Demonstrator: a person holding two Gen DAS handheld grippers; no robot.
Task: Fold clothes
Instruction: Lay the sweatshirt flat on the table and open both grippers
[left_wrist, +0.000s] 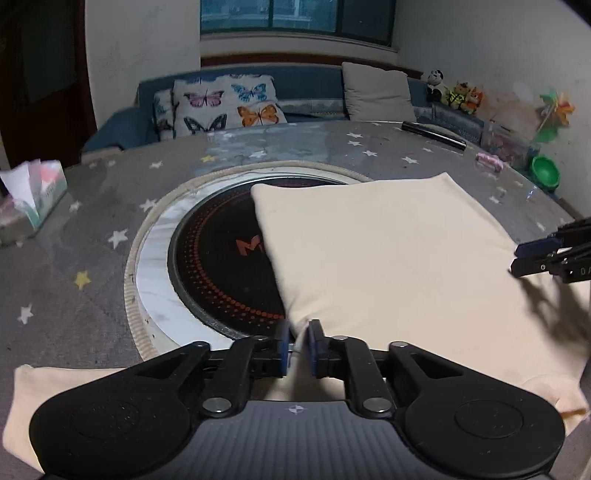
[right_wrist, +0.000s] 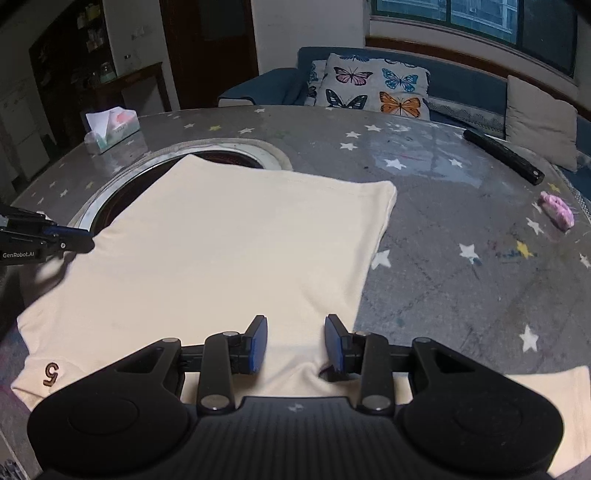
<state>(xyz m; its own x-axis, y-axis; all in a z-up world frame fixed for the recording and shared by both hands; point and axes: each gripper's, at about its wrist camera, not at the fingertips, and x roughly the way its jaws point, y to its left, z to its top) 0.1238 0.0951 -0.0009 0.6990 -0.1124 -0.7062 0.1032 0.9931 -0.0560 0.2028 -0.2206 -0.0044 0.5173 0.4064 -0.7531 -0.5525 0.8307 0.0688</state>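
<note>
On the desk (right_wrist: 443, 229), the left gripper (left_wrist: 298, 341) pinches the cream shirt (right_wrist: 221, 251) while the right gripper (right_wrist: 295, 341) hovers spread apart.

I read "GenRobot.AI", white lettering, on side of left gripper (right_wrist: 74, 236) body, right wrist view. Brown embroidered "5" seen on cream shirt (right_wrist: 221, 251), near its lower left corner, appearing upside down from my view. Red "M" logo on black cooktop (left_wrist: 221, 266) set in desk, left wrist view; rest of logo covered by shirt, could not read. Partial white characters, maybe "0", on right gripper (left_wrist: 532, 258) body; unclear. Tissue box (right_wrist: 114, 129) print too blurred to read.
</note>
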